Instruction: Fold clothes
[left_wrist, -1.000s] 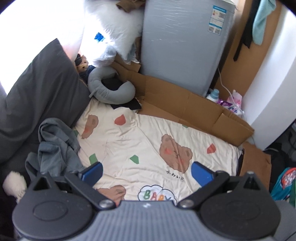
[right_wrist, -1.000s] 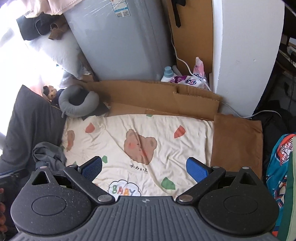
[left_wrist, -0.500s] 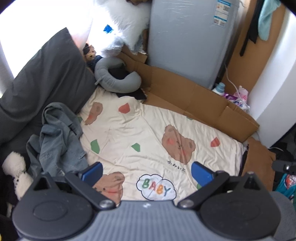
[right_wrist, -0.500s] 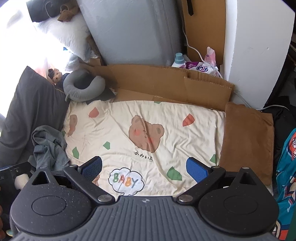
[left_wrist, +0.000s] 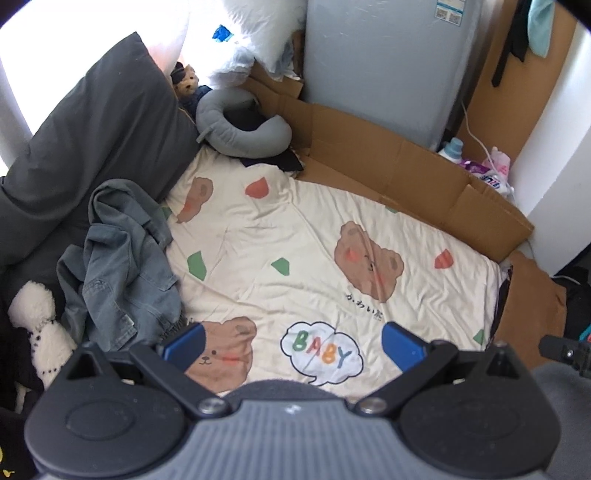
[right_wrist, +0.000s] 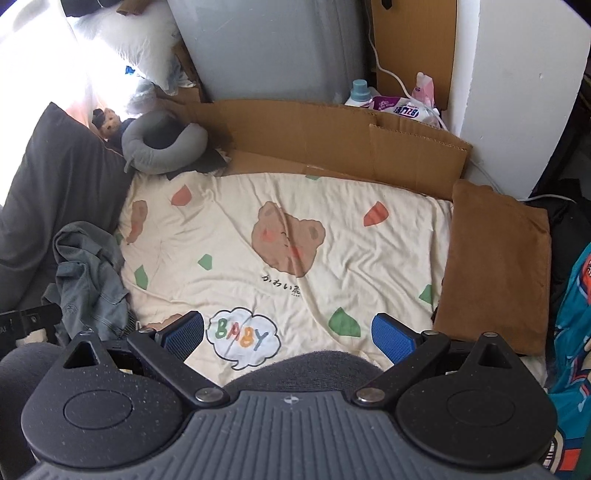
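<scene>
Left claw (left_wrist: 291, 341): spread wide, nothing between its blue pads, held above the near edge of the bed.
Right claw (right_wrist: 287, 332): likewise spread and empty, above the same near edge, a little further right.
Garment (left_wrist: 118, 266): 1 grey-green denim piece lay crumpled in a heap at the left side of the bed, partly on the cream bear-print blanket (left_wrist: 332, 236) and against the dark grey pillow (left_wrist: 85, 147). The left claw's left pad sat just beside its lower hem; the right claw was well apart from it.
Folding surface: the blanket was mostly bare and only lightly wrinkled, suited to laying the piece flat.
Step in hand (judged): reaching for the garment; no fold begun.
Recommended method: take the heap at 2 separate edge points, preferably shoulders or waistband, 1 per claw; pinch a single layer, not a bunch; lift, shake out, then spread it over the blanket's middle before folding.
Hazards (judged): grabbing blanket cloth together with denim; dragging the white plush toy (left_wrist: 33, 317) lying just beside the heap.
Undetermined: garment type, as collar and sleeves could not be made out.
</scene>
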